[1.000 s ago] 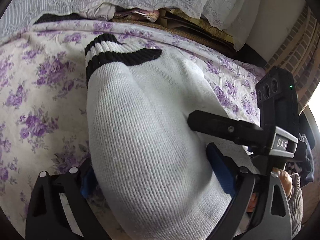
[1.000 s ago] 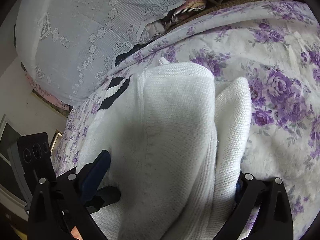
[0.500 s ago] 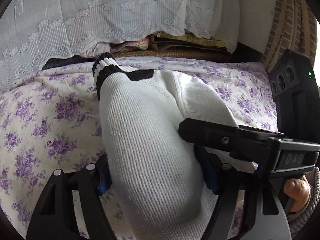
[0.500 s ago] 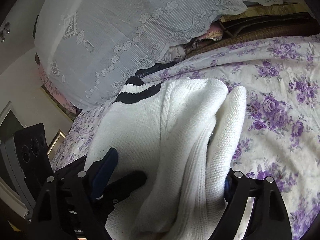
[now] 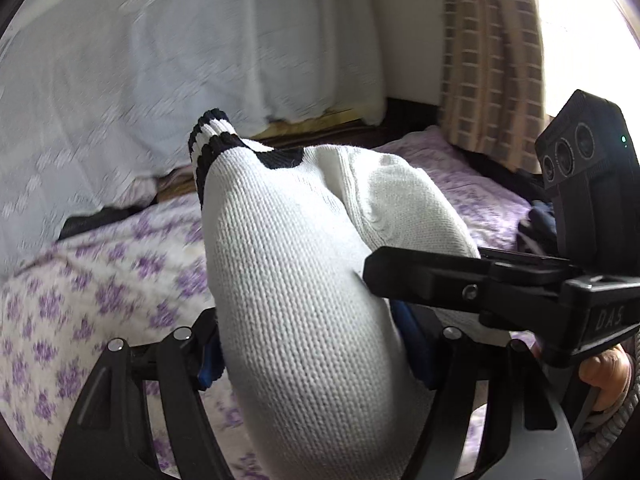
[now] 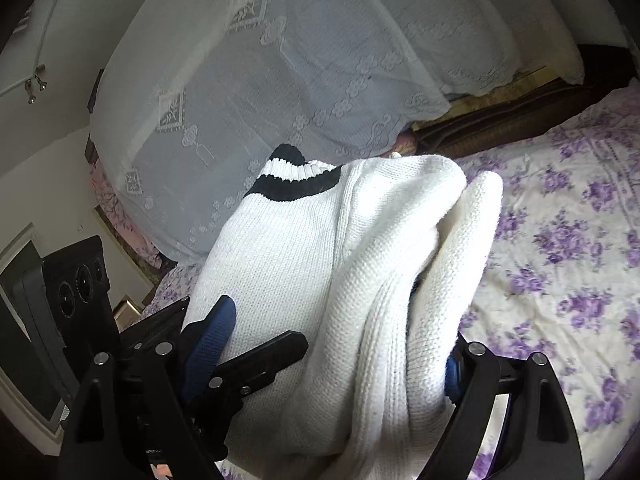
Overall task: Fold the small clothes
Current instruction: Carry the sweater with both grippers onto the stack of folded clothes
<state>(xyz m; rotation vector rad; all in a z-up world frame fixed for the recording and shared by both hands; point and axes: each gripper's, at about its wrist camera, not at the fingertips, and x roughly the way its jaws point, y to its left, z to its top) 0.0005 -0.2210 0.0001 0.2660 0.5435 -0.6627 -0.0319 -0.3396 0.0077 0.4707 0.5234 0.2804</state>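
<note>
Both pairs of jaws are clenched on the same garment: the left gripper (image 5: pixel 310 354) grasps a thick fold of the white knit sweater (image 5: pixel 304 280), its blue pads pressed into the wool on either side, and the right gripper (image 6: pixel 336 350) grasps a bunched, layered fold of that sweater (image 6: pixel 320 264), though only its right pad shows, the left one being hidden behind the knit. Seen from the left wrist, the sweater rises from the jaws as a rounded hump above the bed (image 5: pixel 100 280), ending in a black-and-white striped cuff (image 5: pixel 212 140) that points toward the head of the bed. To the left and beneath it spreads the bedsheet with purple flowers (image 5: pixel 60 320). Behind, a blurred white lace cover (image 5: pixel 180 60) drapes over something at the bed's far edge. Further right hangs a checked tan curtain (image 5: pixel 488 60) beside a bright window. At the right edge the other gripper's black finger lies against the knit, with a fingertip (image 5: pixel 604 368) of the person's hand below it. From the right wrist, the left gripper's blue pad (image 6: pixel 210 336) and black finger press the sweater at lower left, the striped cuff (image 6: pixel 296 178) stands above the middle, and the flowered sheet (image 6: pixel 560 240) fills the right side.
</note>
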